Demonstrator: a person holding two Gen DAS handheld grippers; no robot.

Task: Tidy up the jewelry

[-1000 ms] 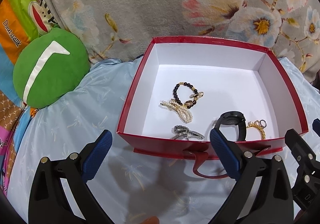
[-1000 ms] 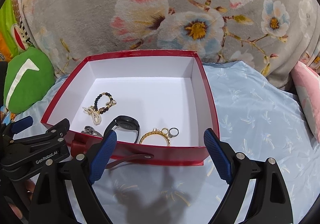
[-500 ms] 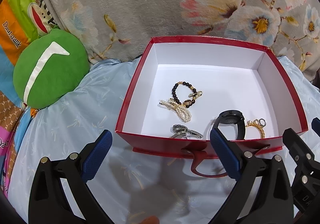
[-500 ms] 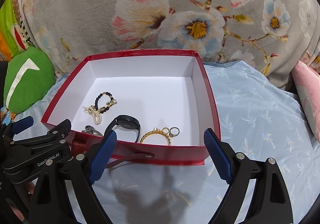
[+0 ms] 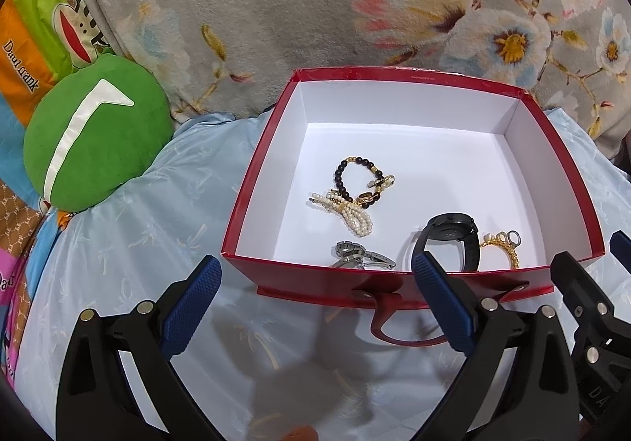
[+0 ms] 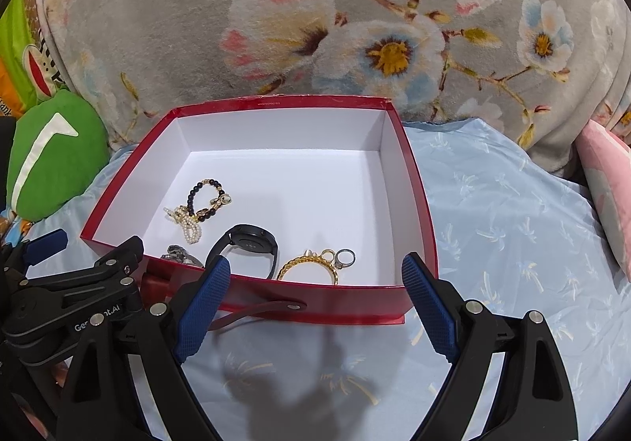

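Two handheld grippers hang side by side over a pale blue bedsheet (image 6: 512,204), both spread wide and holding nothing. The left gripper (image 5: 315,303) has its blue-padded fingers (image 5: 189,307) low over the sheet, just short of the near wall of a red box (image 5: 434,72); the right gripper (image 6: 315,303) stands likewise before the same wall, its fingers (image 6: 428,307) straddling the box's near right corner. A red strap handle (image 5: 384,326) curls from the box front onto the sheet between the left gripper's fingers.

Inside the white-lined box, just beyond the fingertips, the jewelry lies along the near side: a silver watch (image 5: 361,253) against the front wall, a black watch (image 6: 246,248) standing on its band beside it, then a gold bangle (image 6: 309,265) with small rings (image 6: 343,256) touching it. Farther in, toward the left middle of the floor, a dark-bead bracelet (image 5: 357,181) overlaps a pearl strand (image 5: 347,212). The right and far parts of the floor are bare.

A green cushion (image 5: 94,137) sits left of the box, and a grey floral blanket (image 6: 315,27) rises behind.
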